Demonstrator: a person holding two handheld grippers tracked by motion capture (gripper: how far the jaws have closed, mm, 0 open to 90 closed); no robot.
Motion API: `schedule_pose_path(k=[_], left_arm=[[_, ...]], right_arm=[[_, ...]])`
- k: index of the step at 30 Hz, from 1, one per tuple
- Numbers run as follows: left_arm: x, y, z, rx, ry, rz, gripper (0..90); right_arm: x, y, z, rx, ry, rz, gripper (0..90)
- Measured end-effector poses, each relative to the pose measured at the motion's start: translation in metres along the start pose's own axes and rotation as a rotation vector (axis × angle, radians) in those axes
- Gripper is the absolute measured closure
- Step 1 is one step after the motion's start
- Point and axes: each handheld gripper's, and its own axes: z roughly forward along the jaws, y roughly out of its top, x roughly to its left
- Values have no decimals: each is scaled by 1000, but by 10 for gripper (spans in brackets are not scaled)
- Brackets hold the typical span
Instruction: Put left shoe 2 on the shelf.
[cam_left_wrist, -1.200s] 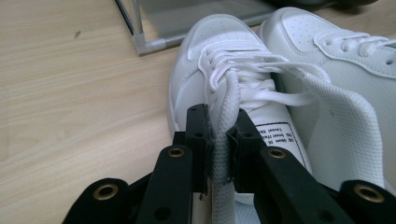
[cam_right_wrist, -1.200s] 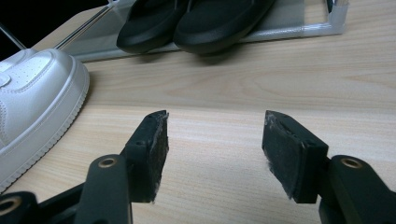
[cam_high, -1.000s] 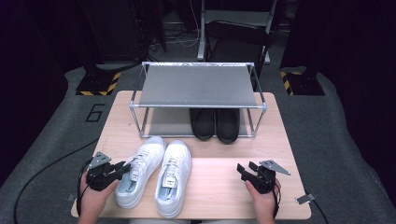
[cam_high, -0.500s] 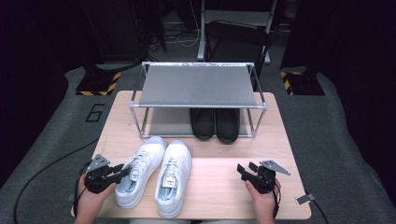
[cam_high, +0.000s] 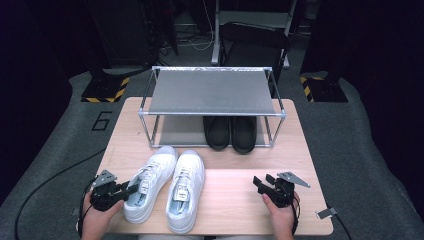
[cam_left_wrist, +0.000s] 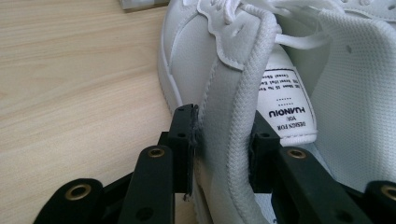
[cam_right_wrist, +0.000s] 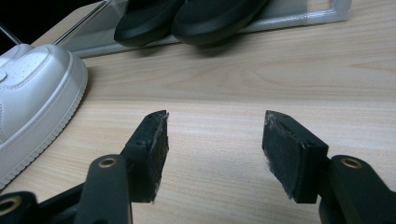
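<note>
A rack (cam_high: 212, 92) stands at the far middle of the worktop (cam_high: 235, 187). A pair of dark shoes (cam_high: 232, 132) sits side by side on its lower shelf, toward the right end. In front of the rack, left of centre, two sneakers lie side by side, toes toward the rack: the left sneaker (cam_high: 150, 182) and, apparently touching it, the right sneaker (cam_high: 186, 190). The left gripper (cam_high: 131, 189) is at the left sneaker's heel, one jaw outside its collar and one inside. The right gripper (cam_high: 261, 183) is well right of the sneakers, near the front edge.
</note>
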Motion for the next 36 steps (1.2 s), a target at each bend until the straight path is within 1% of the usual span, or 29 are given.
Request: schedule_pose_path(k=[5,7,8,9,10,12,14,15,16,18,19,21,23,24,26,28,32,36], left_arm=[[-1,1,1,8,2,-7,685],[0,1,1,7,2,-11,689],[-1,0,1,6,6,-13,696],[-1,1,0,11,9,-12,706],[-2,2,0,21,17,0,714],[-4,3,0,29,32,15,727],[-5,4,1,38,36,26,729],[-5,5,0,53,30,29,728],[-5,5,1,45,34,25,724],[-4,6,1,70,23,24,704],[-3,7,2,73,19,16,699],[-3,7,2,87,15,14,694],[-4,7,3,87,23,16,697],[-4,8,2,103,19,19,702],[-5,8,3,91,37,25,716],[-6,9,3,106,46,31,733],[-8,9,3,106,63,37,760],[-7,9,3,99,60,21,774]], right_arm=[[-1,-1,1,5,5,5,405],[-1,-1,2,0,7,-5,405],[0,-1,1,6,6,5,405],[0,-1,1,5,7,4,406],[-1,-1,2,-1,9,-4,406],[-1,-1,1,3,7,6,406],[-1,0,1,3,6,8,406],[-1,-1,1,3,7,8,407],[-1,-1,1,4,9,9,408],[-1,-1,1,6,9,8,408],[-1,-1,2,6,11,5,409],[-1,-1,2,7,11,8,410],[-1,-1,2,8,11,9,410],[-1,-1,2,8,12,9,410],[-1,-1,2,8,12,11,410],[-1,-1,3,10,13,12,410],[-1,-1,2,11,13,11,410],[-2,-1,2,12,10,5,410]])
